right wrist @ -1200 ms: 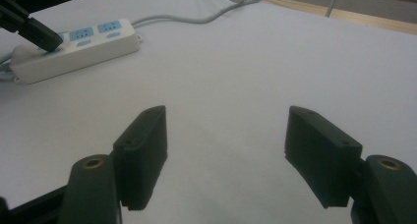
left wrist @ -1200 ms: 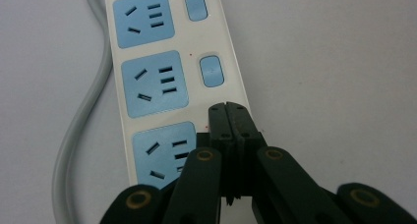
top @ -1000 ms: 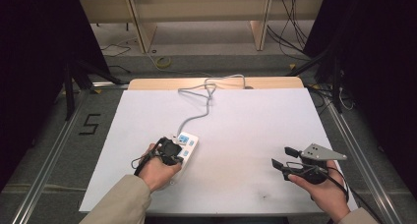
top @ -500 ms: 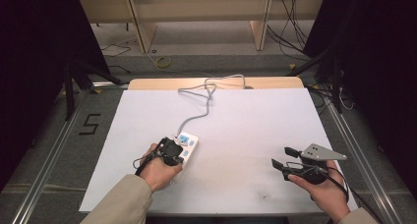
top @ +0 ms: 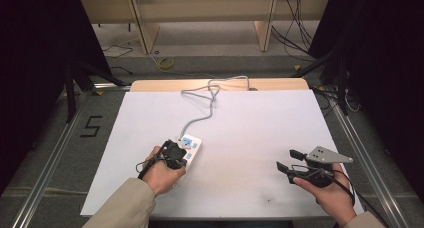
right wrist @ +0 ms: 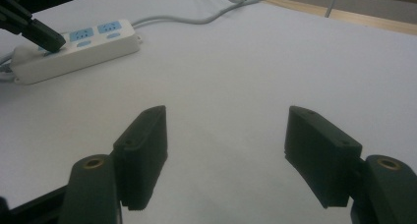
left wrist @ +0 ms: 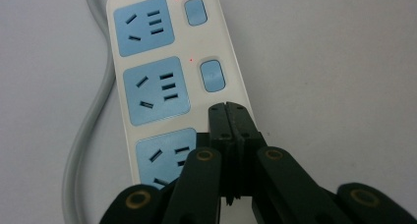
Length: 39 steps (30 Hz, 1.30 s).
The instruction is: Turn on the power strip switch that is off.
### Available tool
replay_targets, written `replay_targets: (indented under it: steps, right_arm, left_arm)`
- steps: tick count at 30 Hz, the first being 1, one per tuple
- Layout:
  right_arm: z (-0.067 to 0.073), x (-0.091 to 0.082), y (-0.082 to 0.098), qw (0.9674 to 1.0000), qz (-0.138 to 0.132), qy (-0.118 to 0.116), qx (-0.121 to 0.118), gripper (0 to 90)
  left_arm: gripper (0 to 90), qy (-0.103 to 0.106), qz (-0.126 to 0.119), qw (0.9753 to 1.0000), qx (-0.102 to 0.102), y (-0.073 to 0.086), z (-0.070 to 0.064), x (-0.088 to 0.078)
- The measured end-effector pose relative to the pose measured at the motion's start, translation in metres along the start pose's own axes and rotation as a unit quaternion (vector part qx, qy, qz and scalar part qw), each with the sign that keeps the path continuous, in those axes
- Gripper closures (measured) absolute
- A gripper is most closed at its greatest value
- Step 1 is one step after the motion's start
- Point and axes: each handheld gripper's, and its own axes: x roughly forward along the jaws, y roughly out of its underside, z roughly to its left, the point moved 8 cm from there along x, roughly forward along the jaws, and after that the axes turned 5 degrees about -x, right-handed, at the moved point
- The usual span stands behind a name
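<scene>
White table [top: 240,138] holds a strip [left wrist: 162,81] at 7 o'clock, nothing shifted since a second ago. Left gripper [left wrist: 230,117], jaws pinched together, presses its third switch; right gripper [right wrist: 226,150] waits wide at 4 o'clock.

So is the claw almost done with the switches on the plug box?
Seemingly partway. The two far switches each have a small red dot lit beside them. The left claw, shut, is at the nearest switch of the power strip, hiding it. The right claw hangs open, away from it.
</scene>
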Motion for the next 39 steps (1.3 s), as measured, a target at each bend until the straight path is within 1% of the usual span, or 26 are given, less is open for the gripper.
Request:
replay_targets:
  steps: [1, 4, 9, 12, 17, 27, 32, 35, 36, 39]
  right_arm:
    - [0.0000, -0.0001, 0.0000, 1.0000, 0.000, 0.000, -0.001, 33.1]
    - [0.0003, -0.0002, -0.0003, 1.0000, 0.000, 0.000, 0.000, 33.2]
    - [0.0003, -0.0003, -0.0003, 1.0000, 0.000, 0.000, 0.000, 33.2]
    - [0.0005, -0.0001, -0.0003, 1.0000, 0.000, 0.000, 0.001, 33.2]
    - [0.0004, -0.0003, -0.0004, 1.0000, 0.000, 0.001, -0.001, 33.2]
    - [0.0005, -0.0004, -0.0005, 1.0000, 0.000, 0.000, -0.001, 33.2]
    - [0.0005, -0.0005, -0.0007, 1.0000, 0.000, 0.000, -0.002, 33.2]
    - [0.0005, -0.0006, -0.0009, 1.0000, -0.001, 0.000, -0.002, 33.2]
    - [0.0005, -0.0007, -0.0009, 1.0000, -0.001, 0.000, -0.002, 33.2]
    - [0.0007, -0.0005, -0.0010, 1.0000, -0.001, -0.001, -0.002, 33.2]
  left_arm:
    - [90.0, 0.004, -0.003, 1.0000, -0.004, 0.0002, 0.0006, 0.0000]
    - [90.0, 0.001, -0.005, 1.0000, -0.002, 0.0000, -0.0003, 0.0002]
    - [90.0, 0.007, -0.007, 0.9999, -0.004, 0.0006, 0.0011, -0.0002]
    - [90.0, 0.005, -0.009, 0.9999, 0.000, 0.0004, 0.0006, -0.0001]
    - [90.0, 0.006, -0.010, 0.9999, 0.001, 0.0003, 0.0009, -0.0013]
    - [89.9, 0.012, -0.015, 0.9998, 0.004, 0.0008, 0.0017, -0.0015]
    - [89.7, 0.013, -0.021, 0.9997, 0.007, 0.0006, 0.0022, -0.0019]
    - [89.7, 0.014, -0.030, 0.9994, 0.004, -0.0012, 0.0022, -0.0032]
    - [89.7, 0.016, -0.038, 0.9991, 0.005, -0.0028, 0.0023, -0.0046]
    - [89.6, 0.015, -0.043, 0.9989, 0.006, -0.0037, 0.0028, -0.0059]
